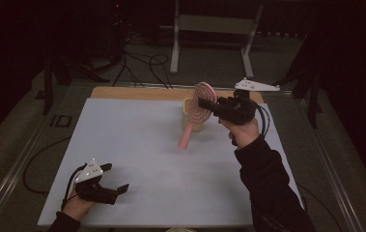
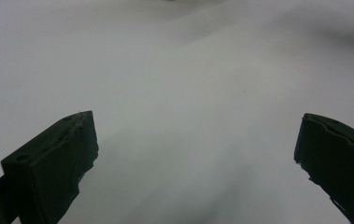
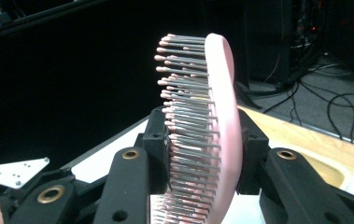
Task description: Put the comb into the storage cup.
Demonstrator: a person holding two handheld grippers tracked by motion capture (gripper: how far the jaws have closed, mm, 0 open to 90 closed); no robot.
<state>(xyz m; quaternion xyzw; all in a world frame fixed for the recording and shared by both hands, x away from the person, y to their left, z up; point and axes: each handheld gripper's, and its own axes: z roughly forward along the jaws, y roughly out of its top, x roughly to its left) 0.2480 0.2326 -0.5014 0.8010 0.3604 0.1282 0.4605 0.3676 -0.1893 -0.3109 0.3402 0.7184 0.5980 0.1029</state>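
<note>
The pink hairbrush (image 1: 201, 107) is up in the air, just above the yellow cup (image 1: 191, 115) that stands at the far side of the tabletop (image 1: 137, 145). Its round head points up and its handle hangs down past the front of the cup. The right hand-held gripper (image 1: 208, 104) pinches the head of the brush, 1 jaw on the smooth pink back and 1 jaw on the bristles (image 3: 184, 116), as the right hand-held gripper view shows.

That grip looks risky. Bristles are soft and bendy, so I think the brush could slide or twist between the jaws. The long handle is heavy on the low end, so it might swing and bump the cup. The cup looks light, and a bump could tip it over. If the brush is meant to go into the cup, the handle could also miss the rim and knock against it.

The left hand-held gripper (image 1: 108, 187) sits well apart from the cup, near the front edge of the tabletop. Its jaws are spread wide with nothing between them, so it cannot steady the cup from there.
</note>
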